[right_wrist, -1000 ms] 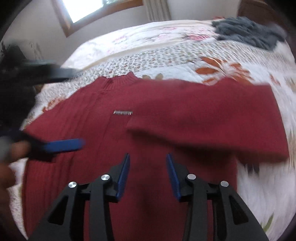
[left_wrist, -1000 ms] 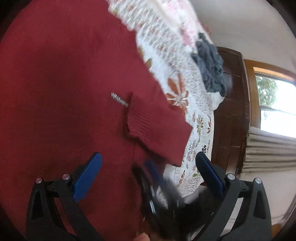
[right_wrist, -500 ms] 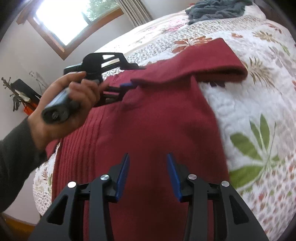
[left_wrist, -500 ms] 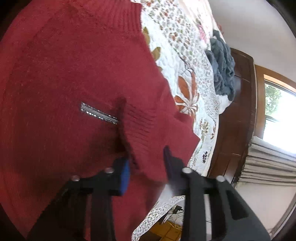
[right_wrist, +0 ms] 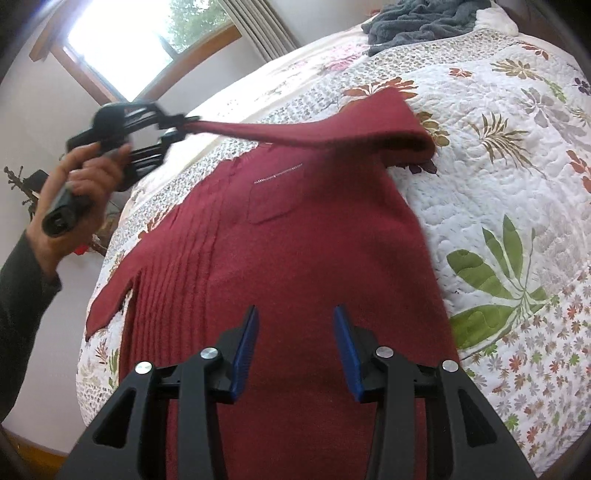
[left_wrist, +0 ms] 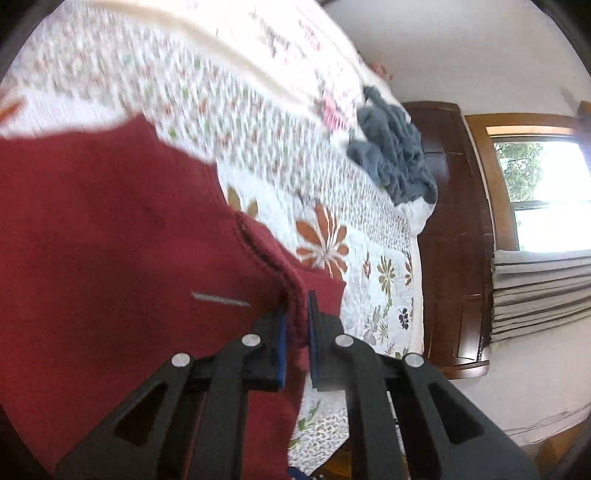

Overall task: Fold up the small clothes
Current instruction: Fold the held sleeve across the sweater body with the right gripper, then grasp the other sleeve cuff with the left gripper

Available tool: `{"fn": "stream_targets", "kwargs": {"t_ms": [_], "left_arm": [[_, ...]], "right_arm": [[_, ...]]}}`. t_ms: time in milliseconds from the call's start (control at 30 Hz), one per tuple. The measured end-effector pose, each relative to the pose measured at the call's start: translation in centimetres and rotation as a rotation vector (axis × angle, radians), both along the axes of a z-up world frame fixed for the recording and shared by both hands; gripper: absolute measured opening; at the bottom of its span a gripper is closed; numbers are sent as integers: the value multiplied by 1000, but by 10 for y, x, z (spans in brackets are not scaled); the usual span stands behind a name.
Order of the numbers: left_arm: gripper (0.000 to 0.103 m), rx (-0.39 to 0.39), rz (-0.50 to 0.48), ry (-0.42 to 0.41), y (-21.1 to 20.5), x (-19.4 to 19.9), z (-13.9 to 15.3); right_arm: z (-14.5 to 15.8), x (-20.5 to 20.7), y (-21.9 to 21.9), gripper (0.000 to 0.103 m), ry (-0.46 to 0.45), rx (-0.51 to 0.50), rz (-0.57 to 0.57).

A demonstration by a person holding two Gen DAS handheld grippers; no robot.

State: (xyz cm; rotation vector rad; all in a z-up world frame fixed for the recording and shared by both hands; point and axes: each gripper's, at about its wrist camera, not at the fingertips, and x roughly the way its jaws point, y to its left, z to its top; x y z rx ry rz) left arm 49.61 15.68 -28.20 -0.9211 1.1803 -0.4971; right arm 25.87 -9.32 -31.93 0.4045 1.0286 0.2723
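- The left hand-held gripper (left_wrist: 295, 325) has its jaws nearly closed on the ribbed cuff (left_wrist: 273, 258) of the sweater (right_wrist: 295, 258)'s sleeve (right_wrist: 314, 129); only a thin strip of knit sits between the blue pads.
- In the right wrist view that same gripper is at about 10 o'clock, held up in a hand (right_wrist: 74, 192), with the sleeve stretched taut from it toward 2 o'clock, where it bends back over the shoulder.
- Risk: the bite looks shallow, on the cuff edge alone. A quick pull could let the knit slide out, and the sleeve would drop crooked across the chest.
- Risk: the taut sleeve pulls on the shoulder. More tension could drag the body sideways on the quilt (right_wrist: 517, 147) and spoil the flat lay.
- The right hand-held gripper (right_wrist: 295, 347) stands wide open, holding nothing, hovering over the lower body of the sweater at 6 o'clock. Whether it touches the fabric I cannot tell.
- Risk: with nothing pinning the body, the hem may bunch when the sleeve is laid over.
- The sweater lies front up on the bed, its small pocket (right_wrist: 275, 195) near the centre and the other sleeve spread out toward 8 o'clock.
- A grey garment (right_wrist: 424, 22) lies well apart at 1 o'clock, no hazard.
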Motion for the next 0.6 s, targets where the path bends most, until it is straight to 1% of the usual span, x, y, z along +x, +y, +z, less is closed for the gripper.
{"fn": "stream_targets", "kwargs": {"t_ms": [133,300,467,600], "left_arm": [[7,33,30,-23,38,-3,16],[7,66,55,-17,73,-9,14],[7,87,87,-2,107,-20,-1],[7,95,140,34,142,-34,-27]], "right_arm": [[0,-4,3,43,2,9,2],[-5,-6,7,43,14,4,7],[-8,-4,6,43,19,-3,11],[-12,-2,8,43,30,-4,10]]}}
